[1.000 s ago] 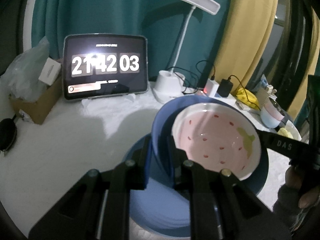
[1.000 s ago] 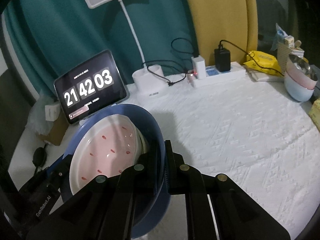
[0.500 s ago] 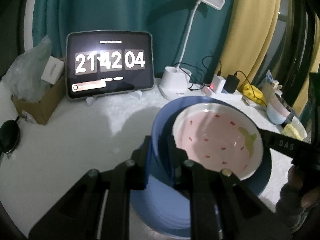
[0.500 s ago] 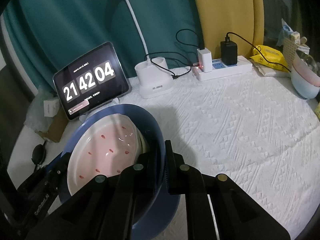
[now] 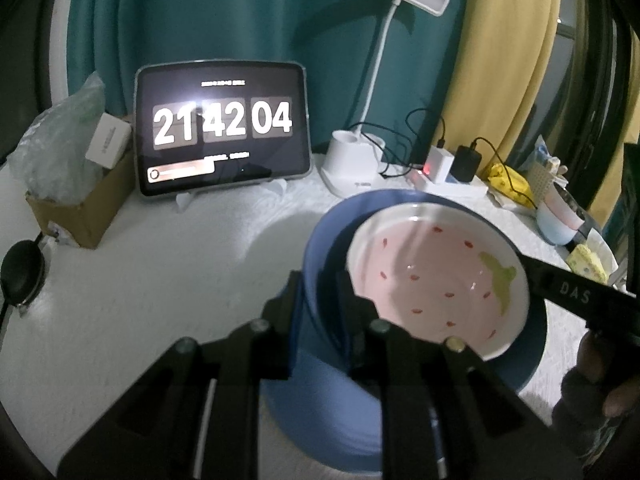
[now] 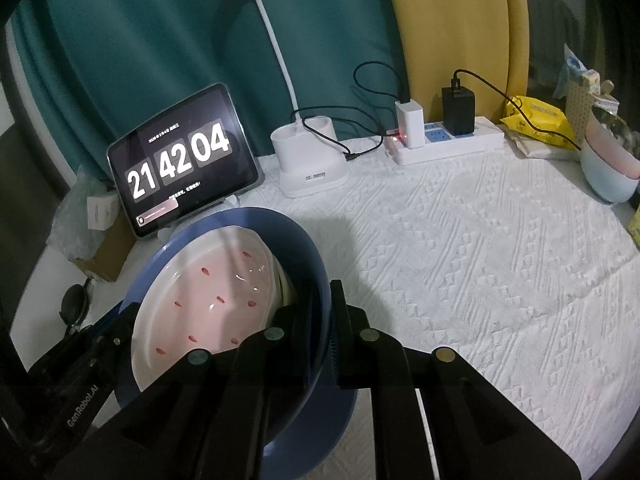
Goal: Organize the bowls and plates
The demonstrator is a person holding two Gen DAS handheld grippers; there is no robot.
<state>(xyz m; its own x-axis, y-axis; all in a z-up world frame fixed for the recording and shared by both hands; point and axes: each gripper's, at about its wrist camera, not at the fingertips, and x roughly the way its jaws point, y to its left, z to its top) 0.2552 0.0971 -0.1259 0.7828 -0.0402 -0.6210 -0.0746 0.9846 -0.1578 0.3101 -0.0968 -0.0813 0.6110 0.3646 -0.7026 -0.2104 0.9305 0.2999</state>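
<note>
A dark blue bowl (image 5: 320,248) holds a pink strawberry-patterned bowl (image 5: 432,276) and sits tilted over a light blue plate (image 5: 320,420). My left gripper (image 5: 318,304) is shut on the blue bowl's near rim. The right gripper (image 5: 532,276) reaches in from the right and meets the opposite rim. In the right wrist view, my right gripper (image 6: 322,312) is shut on the blue bowl (image 6: 256,220), one finger inside beside the pink bowl (image 6: 208,292) and one outside. The left gripper (image 6: 120,320) clamps the far left rim. Part of the plate (image 6: 332,420) shows beneath.
Along the back stand a tablet clock (image 5: 222,128), a white lamp base (image 5: 352,164) and a power strip (image 6: 444,140) with cables. A cardboard box (image 5: 80,208) sits at the left. Stacked pastel bowls (image 6: 608,176) and a yellow sponge (image 5: 586,266) are at the right.
Both grippers keep the same hold on the blue bowl. The background has shifted only slightly in both views, and the clock has ticked on one second.
</note>
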